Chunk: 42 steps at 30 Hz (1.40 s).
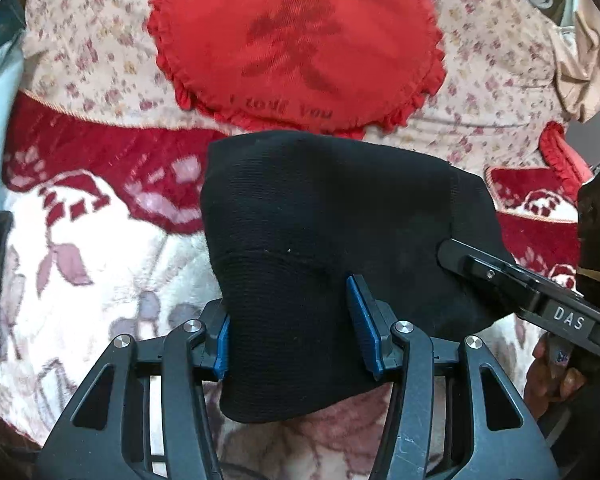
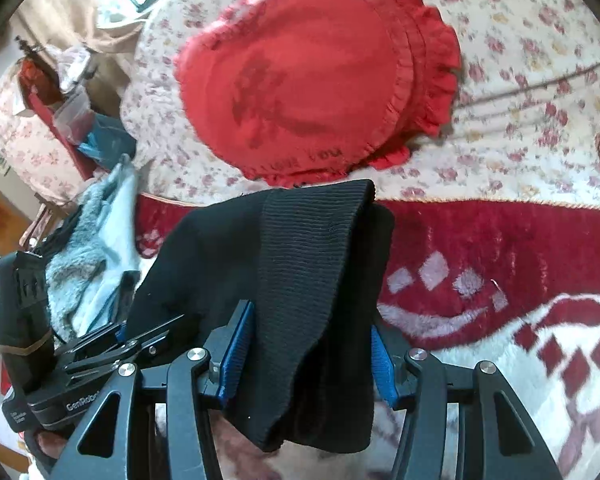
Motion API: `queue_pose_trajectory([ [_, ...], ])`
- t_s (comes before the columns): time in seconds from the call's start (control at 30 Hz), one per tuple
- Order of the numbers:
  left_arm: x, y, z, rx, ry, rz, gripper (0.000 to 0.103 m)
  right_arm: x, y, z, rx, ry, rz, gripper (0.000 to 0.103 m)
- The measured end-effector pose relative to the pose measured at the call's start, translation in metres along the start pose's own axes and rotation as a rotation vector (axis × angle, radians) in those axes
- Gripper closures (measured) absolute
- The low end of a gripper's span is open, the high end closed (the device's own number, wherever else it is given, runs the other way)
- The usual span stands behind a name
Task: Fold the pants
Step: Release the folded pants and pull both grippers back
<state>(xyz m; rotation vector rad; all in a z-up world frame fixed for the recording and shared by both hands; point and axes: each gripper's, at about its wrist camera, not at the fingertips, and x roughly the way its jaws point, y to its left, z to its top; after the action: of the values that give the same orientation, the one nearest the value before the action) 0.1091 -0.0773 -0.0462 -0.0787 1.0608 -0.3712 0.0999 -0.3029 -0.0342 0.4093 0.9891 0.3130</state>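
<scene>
The black knit pants (image 1: 324, 216) hang in a folded bunch between both grippers, above a red and white fleece blanket (image 1: 80, 240). My left gripper (image 1: 292, 332) has its blue pads pressed on a thick fold of the pants. My right gripper (image 2: 306, 356) is shut on the ribbed waistband part of the pants (image 2: 312, 256). The right gripper's black fingers (image 1: 480, 268) show at the right of the left wrist view, touching the cloth. The left gripper (image 2: 112, 344) shows at the lower left of the right wrist view.
A red frilled round cushion (image 1: 296, 44) lies on a floral quilt (image 1: 480, 48) just beyond the pants. Light blue and grey cloth (image 2: 96, 256) lies at the bed's left edge. Cluttered shelves and boxes (image 2: 52, 92) stand beyond the bed.
</scene>
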Motion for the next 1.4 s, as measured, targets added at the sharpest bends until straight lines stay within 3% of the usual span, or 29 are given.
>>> queue_pose_trajectory([
  [0.1,0.013,0.006,-0.003,-0.007,0.002,-0.005,0.052,0.021,-0.016,-0.003,0.016,0.045,-0.015,0.048],
  [0.27,0.015,0.011,-0.002,-0.037,0.009,-0.027,0.046,0.017,-0.035,-0.008,0.091,0.034,0.027,0.047],
  [0.4,0.006,0.005,-0.002,-0.033,0.002,-0.01,0.046,-0.017,-0.009,-0.007,-0.016,-0.037,-0.07,0.048],
  [0.57,-0.005,0.003,-0.005,-0.035,-0.023,0.025,0.046,-0.043,0.026,-0.003,-0.128,-0.101,-0.059,0.06],
  [0.77,-0.007,0.003,-0.007,-0.024,-0.038,0.057,0.046,-0.016,0.043,-0.012,-0.201,-0.044,-0.105,0.064],
  [1.0,-0.001,-0.002,-0.009,-0.015,-0.047,0.065,0.045,0.012,0.039,-0.034,-0.302,-0.025,-0.226,0.064],
  [1.2,-0.013,-0.005,-0.013,-0.011,-0.092,0.114,0.045,-0.006,0.039,-0.027,-0.228,-0.052,-0.176,0.065],
  [1.4,-0.035,-0.016,-0.024,0.024,-0.142,0.151,0.045,-0.027,0.05,-0.028,-0.212,-0.101,-0.181,0.065],
])
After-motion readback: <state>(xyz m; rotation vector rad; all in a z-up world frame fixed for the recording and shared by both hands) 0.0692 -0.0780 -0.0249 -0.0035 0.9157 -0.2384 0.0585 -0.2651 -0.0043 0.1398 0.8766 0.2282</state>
